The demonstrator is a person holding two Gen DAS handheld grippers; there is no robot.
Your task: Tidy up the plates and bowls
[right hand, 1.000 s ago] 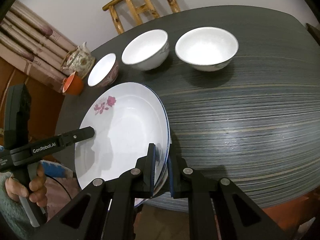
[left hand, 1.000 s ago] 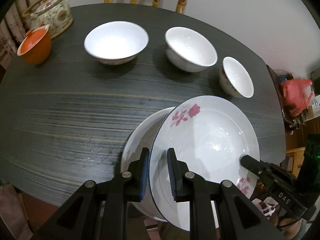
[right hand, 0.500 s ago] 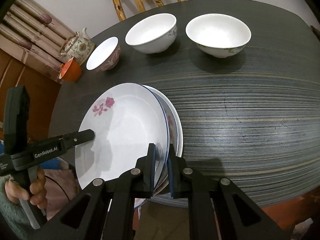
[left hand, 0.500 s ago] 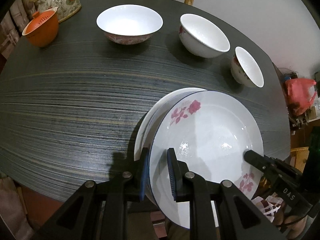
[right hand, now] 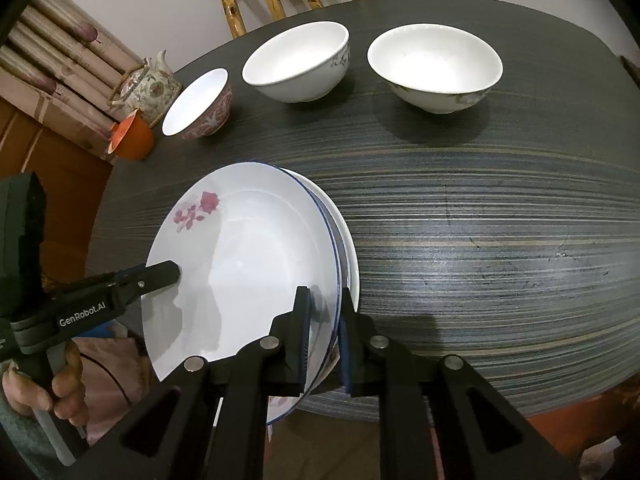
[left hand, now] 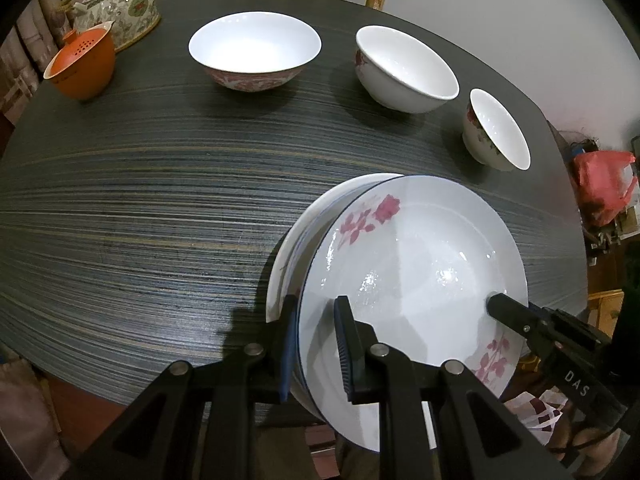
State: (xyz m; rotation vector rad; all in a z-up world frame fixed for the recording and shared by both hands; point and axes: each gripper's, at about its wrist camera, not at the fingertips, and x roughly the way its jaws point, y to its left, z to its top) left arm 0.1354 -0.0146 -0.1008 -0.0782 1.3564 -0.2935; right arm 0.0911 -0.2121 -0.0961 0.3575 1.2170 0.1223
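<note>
A white plate (left hand: 420, 264) carries pink roses and a blue rim. The table (left hand: 140, 200) is dark and streaked. An orange cup (left hand: 80, 64) sits by a floral teapot (left hand: 120, 4).

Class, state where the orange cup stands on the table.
The orange cup stands at the table's far-left edge, in front of the floral teapot.
</note>
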